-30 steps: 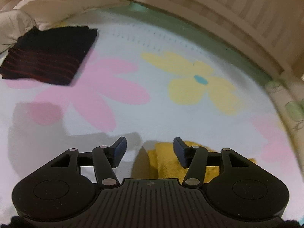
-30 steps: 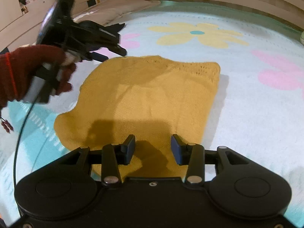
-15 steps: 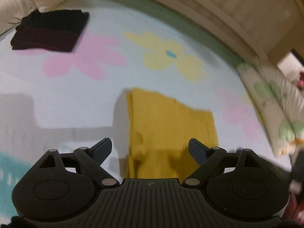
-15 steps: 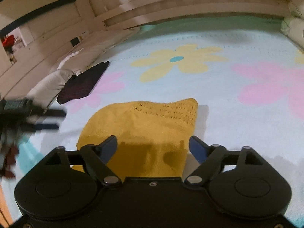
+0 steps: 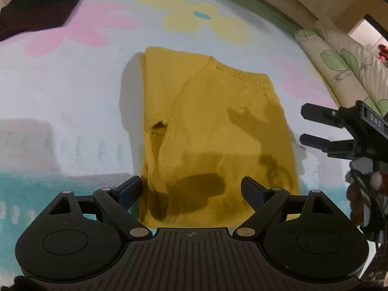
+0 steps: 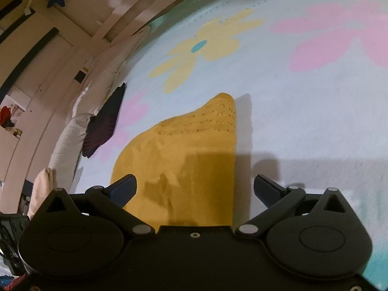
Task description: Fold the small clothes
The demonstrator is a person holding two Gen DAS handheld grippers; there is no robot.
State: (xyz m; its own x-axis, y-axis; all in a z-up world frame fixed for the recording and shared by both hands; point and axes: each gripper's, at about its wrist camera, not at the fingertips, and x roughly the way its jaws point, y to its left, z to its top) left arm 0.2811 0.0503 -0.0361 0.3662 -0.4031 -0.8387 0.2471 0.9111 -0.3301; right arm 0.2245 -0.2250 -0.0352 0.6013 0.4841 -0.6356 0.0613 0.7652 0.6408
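A yellow knit garment (image 5: 213, 131) lies folded on the flowered bed cover, with a doubled fold along its left edge. My left gripper (image 5: 191, 190) is open and empty, above the garment's near edge. The right gripper shows in the left wrist view (image 5: 315, 127) beside the garment's right edge, jaws apart. In the right wrist view the same garment (image 6: 184, 160) lies below my open, empty right gripper (image 6: 195, 189).
A folded dark garment with red stripes (image 5: 38, 12) lies far left near white pillows (image 6: 70, 135). A leaf-print cushion (image 5: 344, 68) borders the right side. A wooden bed rail (image 6: 126, 21) runs along the back.
Both grippers opened wide and pulled back from the yellow garment. The left view now takes in the whole garment, and the right gripper has swung to its right side.
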